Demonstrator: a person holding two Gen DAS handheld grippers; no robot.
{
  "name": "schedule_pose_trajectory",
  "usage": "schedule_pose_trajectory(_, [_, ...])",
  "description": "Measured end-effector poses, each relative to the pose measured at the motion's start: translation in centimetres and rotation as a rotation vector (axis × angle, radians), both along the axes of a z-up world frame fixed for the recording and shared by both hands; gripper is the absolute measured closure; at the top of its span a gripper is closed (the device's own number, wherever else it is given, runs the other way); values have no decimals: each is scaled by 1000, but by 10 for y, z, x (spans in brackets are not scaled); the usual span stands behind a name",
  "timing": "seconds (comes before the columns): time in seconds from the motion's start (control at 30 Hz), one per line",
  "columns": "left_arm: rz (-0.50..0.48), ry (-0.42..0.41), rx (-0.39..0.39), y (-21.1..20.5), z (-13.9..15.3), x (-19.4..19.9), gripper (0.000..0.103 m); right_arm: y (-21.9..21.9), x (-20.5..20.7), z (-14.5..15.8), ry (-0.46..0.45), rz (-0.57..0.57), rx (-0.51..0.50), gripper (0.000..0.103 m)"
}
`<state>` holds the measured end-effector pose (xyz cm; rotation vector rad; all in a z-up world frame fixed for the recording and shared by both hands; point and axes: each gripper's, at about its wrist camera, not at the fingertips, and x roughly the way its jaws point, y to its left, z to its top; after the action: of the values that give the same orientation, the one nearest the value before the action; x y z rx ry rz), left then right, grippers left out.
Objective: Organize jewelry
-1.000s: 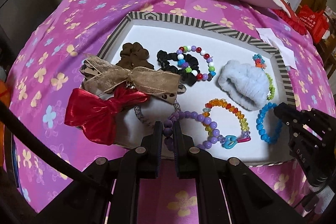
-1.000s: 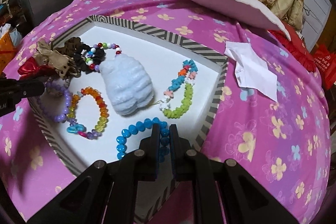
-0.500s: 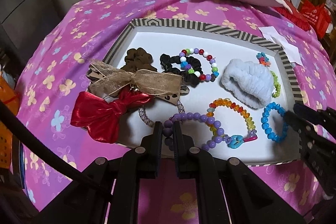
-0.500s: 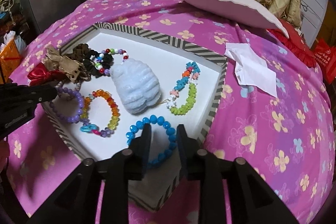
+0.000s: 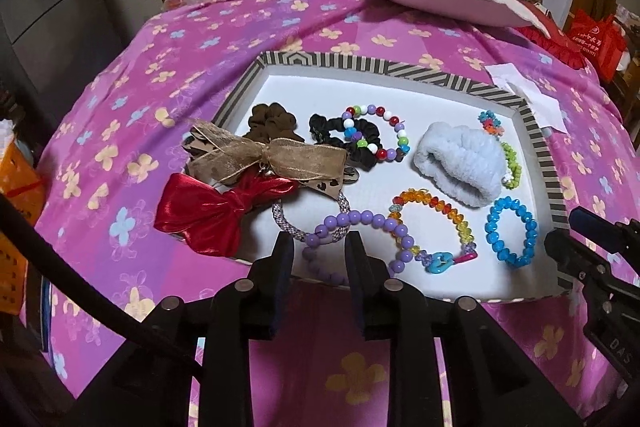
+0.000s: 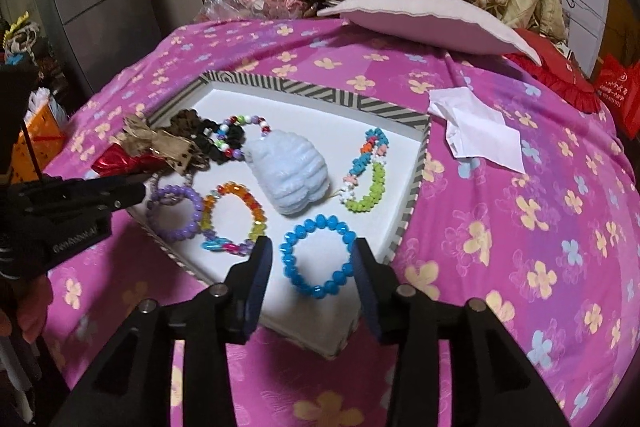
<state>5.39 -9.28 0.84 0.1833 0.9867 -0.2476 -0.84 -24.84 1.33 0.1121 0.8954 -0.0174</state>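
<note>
- A striped-rim tray [image 5: 452,77] sits on a pink flowered cloth [image 5: 120,131], holding bracelets, scrunchies and bows.
- Left gripper [image 5: 319,254], at 6 o'clock in its own view, stands with its fingers spread apart and released; the purple bead bracelet [image 5: 362,219] lies between and just past the tips at the tray's near edge, and whether they touch it cannot be told.
- Right gripper [image 6: 313,261], jaws wide, frames the blue bead bracelet [image 6: 318,255] lying flat on the tray floor at 6 o'clock, gripping nothing.
- The rainbow bead bracelet [image 6: 234,217] lies at 9 o'clock from the blue one, with the purple one just beyond it.
- A pale blue fluffy scrunchie [image 6: 290,171] rests at tray centre; a green and multicolour bracelet [image 6: 366,175] lies at its 3 o'clock.
- At the tray's 9 o'clock side, a red bow [image 5: 216,213] and a tan ribbon bow [image 5: 272,157] overlap the rim.
- A white crumpled paper [image 6: 478,129] lies on the cloth at 2 o'clock, beside the tray.
</note>
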Motion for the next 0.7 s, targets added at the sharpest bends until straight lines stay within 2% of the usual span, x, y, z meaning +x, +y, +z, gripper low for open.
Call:
schedule_pose_trajectory(0.3, [7,-61,-5,4,20,-20,56,11,-9,7,-42,-34,66,53])
schedule_pose_trajectory(0.7, [34,-110,-45,15,44,-44,56,27,-27,27,-102,-86,85,40])
